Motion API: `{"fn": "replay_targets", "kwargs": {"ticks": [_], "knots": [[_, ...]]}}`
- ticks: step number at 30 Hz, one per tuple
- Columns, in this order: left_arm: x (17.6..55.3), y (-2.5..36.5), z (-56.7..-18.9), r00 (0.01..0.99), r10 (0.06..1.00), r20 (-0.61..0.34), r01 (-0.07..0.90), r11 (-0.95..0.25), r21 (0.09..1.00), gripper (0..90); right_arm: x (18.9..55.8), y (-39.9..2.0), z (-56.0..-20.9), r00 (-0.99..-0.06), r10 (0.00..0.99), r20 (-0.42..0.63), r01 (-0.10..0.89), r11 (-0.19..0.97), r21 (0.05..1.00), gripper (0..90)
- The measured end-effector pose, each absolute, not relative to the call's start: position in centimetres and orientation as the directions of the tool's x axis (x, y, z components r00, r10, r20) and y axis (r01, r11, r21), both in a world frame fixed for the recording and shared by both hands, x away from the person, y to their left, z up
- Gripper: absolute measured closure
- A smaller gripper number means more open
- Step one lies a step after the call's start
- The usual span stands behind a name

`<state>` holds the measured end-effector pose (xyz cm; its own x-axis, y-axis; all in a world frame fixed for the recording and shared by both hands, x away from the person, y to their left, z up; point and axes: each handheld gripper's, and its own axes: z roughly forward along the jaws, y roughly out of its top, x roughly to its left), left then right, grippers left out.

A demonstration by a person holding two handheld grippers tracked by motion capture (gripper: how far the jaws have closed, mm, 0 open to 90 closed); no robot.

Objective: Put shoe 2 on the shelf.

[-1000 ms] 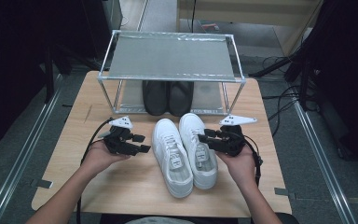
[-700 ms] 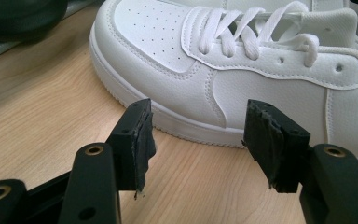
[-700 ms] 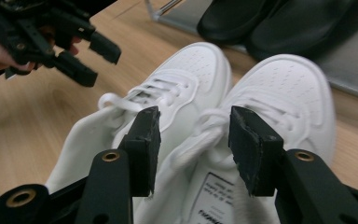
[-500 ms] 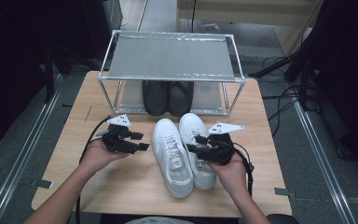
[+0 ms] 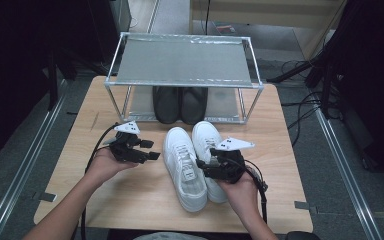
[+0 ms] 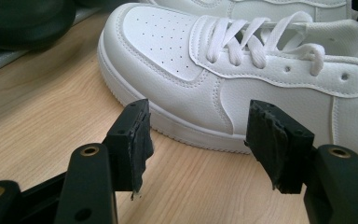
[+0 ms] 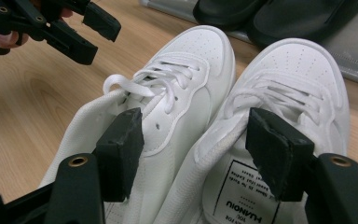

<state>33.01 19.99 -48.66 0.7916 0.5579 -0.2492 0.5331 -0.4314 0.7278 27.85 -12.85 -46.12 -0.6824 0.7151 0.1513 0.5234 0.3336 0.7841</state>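
Label: right white sneaker point(image 7: 279, 116) insole reads "HUANQIU", smaller print illegible | sneakers side by side on worktop point(image 5: 80, 165) | left tongs point(image 6: 198, 140) apart, empty | right tongs point(image 7: 193, 149) just opening, over collars, heels cut off.

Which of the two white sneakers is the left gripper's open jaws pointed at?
The white sneaker on the left of the pair, beside the left gripper; the other white sneaker lies beyond it, by the right gripper.

Two white lace-up sneakers point(image 5: 192, 165) lie side by side, touching, upright on the wooden tabletop point(image 5: 80, 195). Toes point twd far edge; laces tied, heels nearest the person.
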Motion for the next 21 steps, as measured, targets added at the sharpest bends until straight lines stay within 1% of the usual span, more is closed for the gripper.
{"fn": "replay_targets", "kwargs": {"ticks": [3,8,10,14,17,21], "knots": [[33.0,20.0,-48.7,0.792,0.557,-0.25,0.532,-0.428,0.73,40.3,27.6,-12.8,-46.1,-0.673,0.719,0.174,0.539,0.315,0.781,34.7],[33.1,20.0,-48.7,0.79,0.558,-0.253,0.534,-0.425,0.731,40.3,26.9,-12.2,-46.2,-0.66,0.737,0.145,0.534,0.324,0.781,31.8],[33.2,20.0,-48.8,0.79,0.555,-0.259,0.536,-0.421,0.732,40.3,26.9,-12.1,-46.4,-0.653,0.744,0.139,0.531,0.32,0.784,33.8],[33.5,20.4,-48.8,0.775,0.569,-0.275,0.553,-0.401,0.73,40.4,27.2,-12.3,-46.6,-0.637,0.749,0.181,0.565,0.294,0.771,34.2],[33.6,20.8,-48.8,0.767,0.577,-0.281,0.56,-0.387,0.732,40.4,27.0,-12.0,-46.7,-0.634,0.758,0.156,0.561,0.311,0.767,34.3],[33.7,20.9,-48.9,0.764,0.579,-0.285,0.565,-0.387,0.728,40.4,27.1,-11.3,-47.0,-0.641,0.756,0.133,0.571,0.354,0.741,37.8]]}}
